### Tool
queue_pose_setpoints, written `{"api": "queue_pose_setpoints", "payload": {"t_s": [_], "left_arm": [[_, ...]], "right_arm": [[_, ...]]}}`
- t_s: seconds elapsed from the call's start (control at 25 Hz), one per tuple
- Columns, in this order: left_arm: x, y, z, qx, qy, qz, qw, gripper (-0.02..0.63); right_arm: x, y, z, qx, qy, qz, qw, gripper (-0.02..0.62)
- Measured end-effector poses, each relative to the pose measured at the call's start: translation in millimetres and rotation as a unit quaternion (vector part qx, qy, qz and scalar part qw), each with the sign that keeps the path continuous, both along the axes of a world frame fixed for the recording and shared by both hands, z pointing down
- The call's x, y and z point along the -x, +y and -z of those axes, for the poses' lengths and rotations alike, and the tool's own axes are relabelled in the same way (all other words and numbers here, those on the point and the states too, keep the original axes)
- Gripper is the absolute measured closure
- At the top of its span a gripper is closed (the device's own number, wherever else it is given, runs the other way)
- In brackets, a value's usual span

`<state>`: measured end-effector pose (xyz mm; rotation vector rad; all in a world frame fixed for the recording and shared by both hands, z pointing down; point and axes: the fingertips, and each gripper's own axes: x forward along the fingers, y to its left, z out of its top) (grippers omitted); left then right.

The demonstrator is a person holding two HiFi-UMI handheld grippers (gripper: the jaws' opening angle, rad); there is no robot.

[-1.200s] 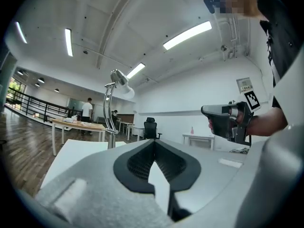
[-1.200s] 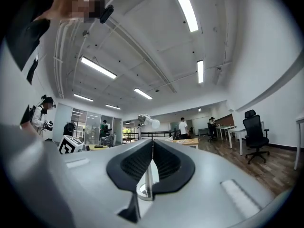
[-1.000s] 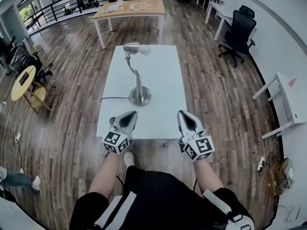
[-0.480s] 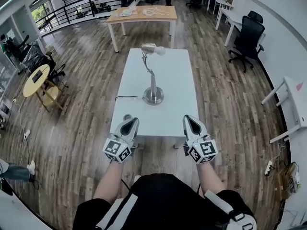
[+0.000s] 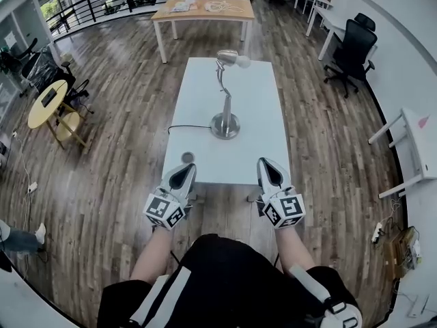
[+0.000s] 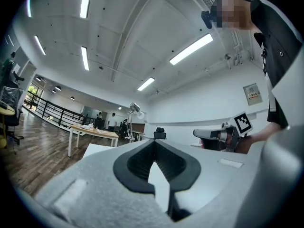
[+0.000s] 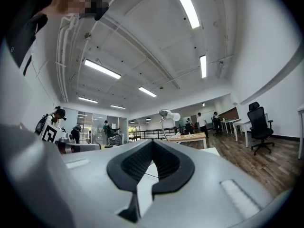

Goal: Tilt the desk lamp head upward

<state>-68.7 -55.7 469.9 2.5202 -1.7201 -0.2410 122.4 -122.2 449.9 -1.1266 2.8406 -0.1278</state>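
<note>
Left gripper [image 5: 181, 175] and right gripper [image 5: 270, 173]: my fingers together on both, nothing in them, at the white counter's [image 5: 198, 91] near edge. Desk lamp [image 5: 225, 111] stands mid-counter, well apart, its head [image 5: 229, 57] toward the far end.

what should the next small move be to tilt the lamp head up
Probably reach the right gripper forward toward the lamp head, opening its jaws: it and the left gripper are shut and empty by the table, well short of it.
</note>
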Motion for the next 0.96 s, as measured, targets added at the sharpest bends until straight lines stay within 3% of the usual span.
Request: {"api": "queue_pose_setpoints", "payload": {"t_s": [0.96], "left_arm": [[20,-9,4,-0.004,0.014,0.016,0.9998,0.604]], "right_arm": [[20,-6,11,-0.018,0.010,0.006,1.000,0.591]]}}
